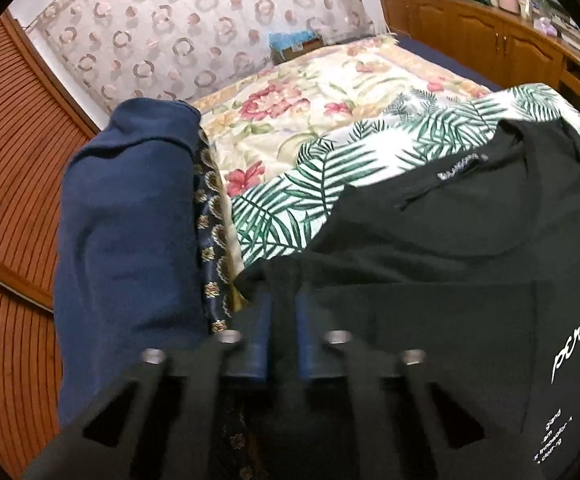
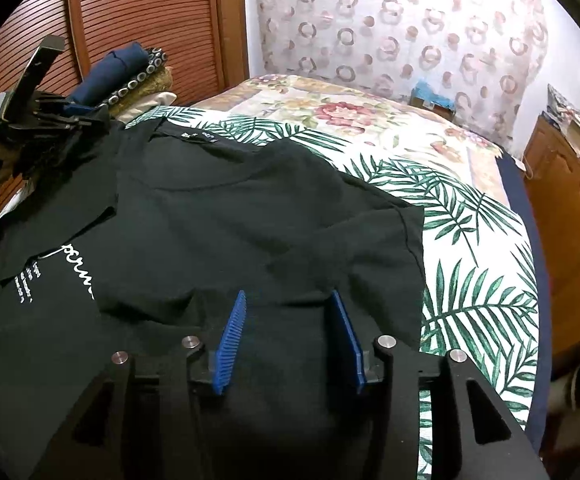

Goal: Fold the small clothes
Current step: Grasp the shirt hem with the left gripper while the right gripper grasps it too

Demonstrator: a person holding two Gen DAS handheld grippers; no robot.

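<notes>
A: Biggest thing on show is the bed [image 2: 369, 120], with a floral bedspread [image 1: 329, 92] running back to a curtain [image 1: 194, 20] of pink rings, and a palm-leaf sheet [image 2: 469, 280] laid across the near end.

B: And spread on that palm-leaf sheet, the black T-shirt [image 2: 230, 208], white script lettering on it, neck label up toward the far side. It fills most of the right wrist view.

A: Next down in size, the stack at the left side of the bed: a folded navy garment [image 1: 130, 220] on top, a dark patterned cloth [image 1: 210, 240] edging out beneath it. It sits just beside the shirt's left edge.

B: Now the tools. The right gripper [image 2: 290, 340] hovers over the shirt's near portion, blue ribbed pads [image 2: 230, 340] standing wide apart, nothing between them.

A: The left gripper [image 1: 282, 320] is another story. Its blue pads sit narrow, a strip of black fabric pinched in between, at the shirt's left edge. From the right wrist view you can see that tool [image 2: 42, 120] over by the stack, black cloth bunched at its tips.

B: Wooden cabinets [image 1: 469, 36] line the right wall, slatted wooden doors [image 2: 150, 20] the left.
</notes>
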